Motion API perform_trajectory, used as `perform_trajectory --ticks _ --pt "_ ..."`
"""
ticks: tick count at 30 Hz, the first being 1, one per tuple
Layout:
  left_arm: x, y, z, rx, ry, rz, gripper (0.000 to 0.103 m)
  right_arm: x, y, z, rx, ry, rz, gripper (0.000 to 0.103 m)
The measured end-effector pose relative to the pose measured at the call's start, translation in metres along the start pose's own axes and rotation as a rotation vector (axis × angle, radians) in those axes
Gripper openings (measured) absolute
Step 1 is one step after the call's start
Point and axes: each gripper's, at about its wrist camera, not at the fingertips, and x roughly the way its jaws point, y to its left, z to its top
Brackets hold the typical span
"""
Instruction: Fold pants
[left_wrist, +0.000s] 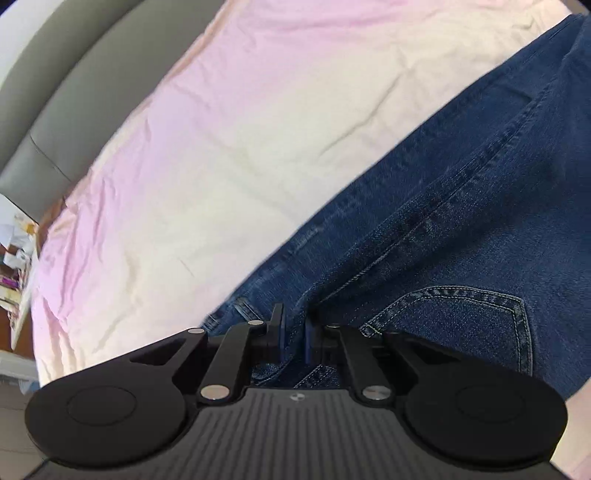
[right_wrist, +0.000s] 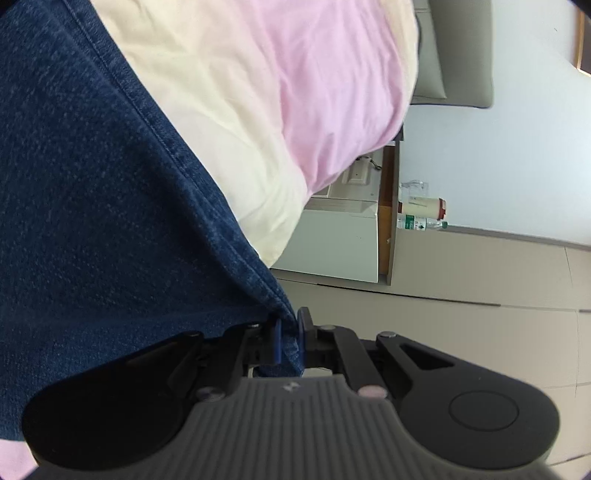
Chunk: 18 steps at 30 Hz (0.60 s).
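Dark blue jeans (left_wrist: 461, 229) lie on a pink and cream bedsheet (left_wrist: 221, 147). In the left wrist view a back pocket (left_wrist: 480, 317) shows beside my left gripper (left_wrist: 293, 332), which is shut on the denim near the waistband. In the right wrist view the jeans (right_wrist: 110, 221) fill the left side, and my right gripper (right_wrist: 290, 339) is shut on a corner of the denim at the bed's edge.
A grey padded headboard (left_wrist: 66, 92) runs along the bed's far side. A white bedside cabinet (right_wrist: 343, 236) stands by the bed with bottles (right_wrist: 424, 214) on it. Beige tiled floor (right_wrist: 480, 314) lies beyond the bed edge. Cluttered shelves (left_wrist: 14, 258) are at far left.
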Motion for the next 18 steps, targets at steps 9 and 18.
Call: perform_trajectory --ticks 9,18 --pt "0.041 0.031 0.039 -0.071 0.023 -0.004 0.011 0.02 -0.001 0.03 0.032 0.06 -0.013 0.001" --pt "0.069 0.032 0.036 -0.091 -0.023 0.04 0.067 0.036 0.02 0.046 -0.009 0.086 -0.028 0.029"
